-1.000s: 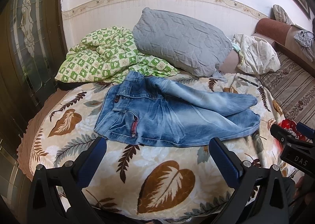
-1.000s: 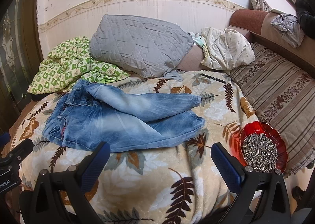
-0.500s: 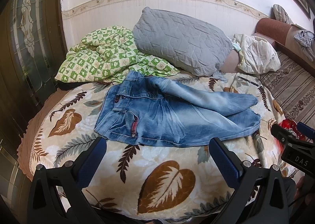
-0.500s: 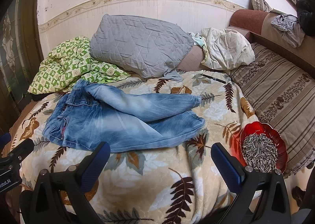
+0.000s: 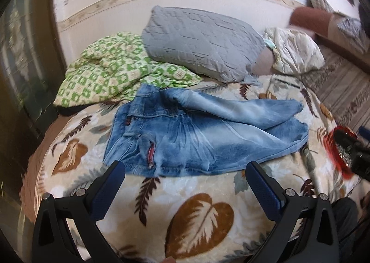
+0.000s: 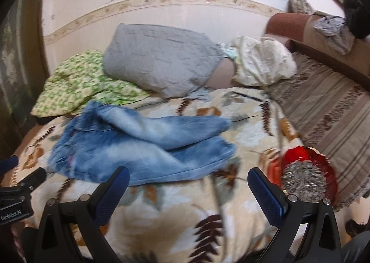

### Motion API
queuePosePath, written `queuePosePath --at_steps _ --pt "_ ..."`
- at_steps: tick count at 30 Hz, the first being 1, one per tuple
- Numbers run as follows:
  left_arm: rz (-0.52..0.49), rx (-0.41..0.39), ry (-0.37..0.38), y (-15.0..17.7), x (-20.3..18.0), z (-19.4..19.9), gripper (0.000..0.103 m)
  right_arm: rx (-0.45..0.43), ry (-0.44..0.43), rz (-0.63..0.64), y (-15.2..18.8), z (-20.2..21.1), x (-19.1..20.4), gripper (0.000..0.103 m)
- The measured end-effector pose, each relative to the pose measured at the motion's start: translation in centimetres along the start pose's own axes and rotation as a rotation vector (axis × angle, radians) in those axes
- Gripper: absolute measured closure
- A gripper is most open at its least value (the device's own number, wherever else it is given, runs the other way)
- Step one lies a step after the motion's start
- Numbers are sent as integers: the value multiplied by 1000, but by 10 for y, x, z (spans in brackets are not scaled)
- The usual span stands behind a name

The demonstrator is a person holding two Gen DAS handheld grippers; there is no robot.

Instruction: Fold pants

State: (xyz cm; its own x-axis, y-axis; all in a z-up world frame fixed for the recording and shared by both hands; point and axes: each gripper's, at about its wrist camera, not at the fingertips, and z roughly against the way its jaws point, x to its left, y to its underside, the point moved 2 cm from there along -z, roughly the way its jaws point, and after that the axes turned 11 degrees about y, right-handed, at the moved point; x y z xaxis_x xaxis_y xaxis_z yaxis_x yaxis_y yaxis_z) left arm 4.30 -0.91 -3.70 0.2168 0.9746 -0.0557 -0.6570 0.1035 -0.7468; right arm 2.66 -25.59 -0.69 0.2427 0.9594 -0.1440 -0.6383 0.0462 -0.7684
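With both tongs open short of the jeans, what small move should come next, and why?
Probably ease the left tongs forward onto the near waistband corner of the jeans. They gape open and empty right at that hem, while the right tongs are also open near the leg ends, and the legs lie crossed and unfolded.

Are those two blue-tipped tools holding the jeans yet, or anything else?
Nothing is held. The left tool and the right tool both stand wide open above the leaf-print blanket, short of the jeans.
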Motion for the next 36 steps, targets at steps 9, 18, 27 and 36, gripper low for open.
queuePosePath --at_steps 9,18,27,36 --pt "-98 78 288 -44 -10 -62 0 57 -156 -54 -16 -57 -62 0" --pt "-582 95 466 -94 -59 -129 0 122 -355 88 -58 -150 -72 0" --pt "-672 229 534 -117 -73 -216 0 144 -453 358 -63 -207 -48 0" --pt "-720 330 681 -130 -88 -264 1 222 -520 441 -64 -250 -29 0"
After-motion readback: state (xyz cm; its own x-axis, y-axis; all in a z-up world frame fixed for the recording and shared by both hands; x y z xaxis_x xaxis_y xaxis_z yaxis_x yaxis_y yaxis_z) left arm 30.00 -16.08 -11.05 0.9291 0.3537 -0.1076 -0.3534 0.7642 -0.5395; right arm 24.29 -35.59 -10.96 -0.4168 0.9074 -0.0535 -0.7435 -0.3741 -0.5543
